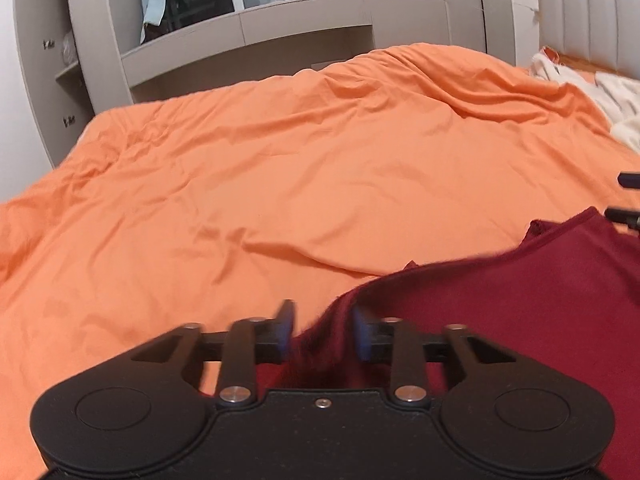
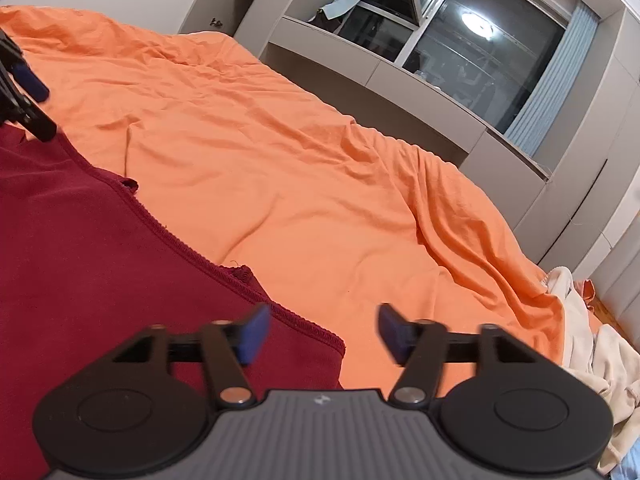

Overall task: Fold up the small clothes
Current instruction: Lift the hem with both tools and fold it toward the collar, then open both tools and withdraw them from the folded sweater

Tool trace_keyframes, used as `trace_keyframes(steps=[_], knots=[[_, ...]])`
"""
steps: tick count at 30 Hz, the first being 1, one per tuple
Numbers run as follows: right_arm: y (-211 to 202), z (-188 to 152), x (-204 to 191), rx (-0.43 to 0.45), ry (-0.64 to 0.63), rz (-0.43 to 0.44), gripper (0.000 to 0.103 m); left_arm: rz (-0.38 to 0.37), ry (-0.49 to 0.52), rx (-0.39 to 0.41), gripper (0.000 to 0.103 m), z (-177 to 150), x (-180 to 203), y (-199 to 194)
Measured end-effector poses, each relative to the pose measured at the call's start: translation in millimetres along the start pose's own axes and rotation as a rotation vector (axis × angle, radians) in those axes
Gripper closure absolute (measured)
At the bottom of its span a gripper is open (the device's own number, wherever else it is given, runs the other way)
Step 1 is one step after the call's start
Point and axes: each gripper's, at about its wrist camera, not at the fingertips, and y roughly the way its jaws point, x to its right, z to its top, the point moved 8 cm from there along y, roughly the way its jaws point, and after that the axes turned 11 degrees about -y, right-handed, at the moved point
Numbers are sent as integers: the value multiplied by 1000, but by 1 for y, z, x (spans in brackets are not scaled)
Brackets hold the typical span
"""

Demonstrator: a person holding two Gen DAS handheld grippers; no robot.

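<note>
The garment (image 1: 520,320), dark red, lies flat at the near edge of the bed (image 1: 280,168), on its orange cover. It looks light, soft and limp, likely to sag and crease when lifted. Its hemmed corners seem the best grip. The left gripper (image 1: 324,334) is half open, a fabric edge loose between its jaws. The right gripper (image 2: 320,334) gapes wide, empty, over the garment's corner.

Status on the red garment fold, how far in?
Done: red garment lies spread on the orange bedspread. In hand: nothing gripped; left gripper is open with a raised fold of the garment's edge between its pads, right gripper open at the hem corner. Left: no finished fold visible.
</note>
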Motion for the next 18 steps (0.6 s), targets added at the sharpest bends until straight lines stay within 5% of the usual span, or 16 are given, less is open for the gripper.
trace_keyframes(steps=[1,3,8,18], knots=[[-2,0,1,0,-1,6,25,-19,-16,-8,32,0,-2,-3],[-4,-3,2,-9,0,17,18,-60,-48,-13,15,1,-6,-12],[2,-17,4,-74,-4,-2,9,-48,-36,-13,6,-4,-17,-32],[31,-64,17,-202,57,-45,1,187,-146,-133,6,-26,-70,4]])
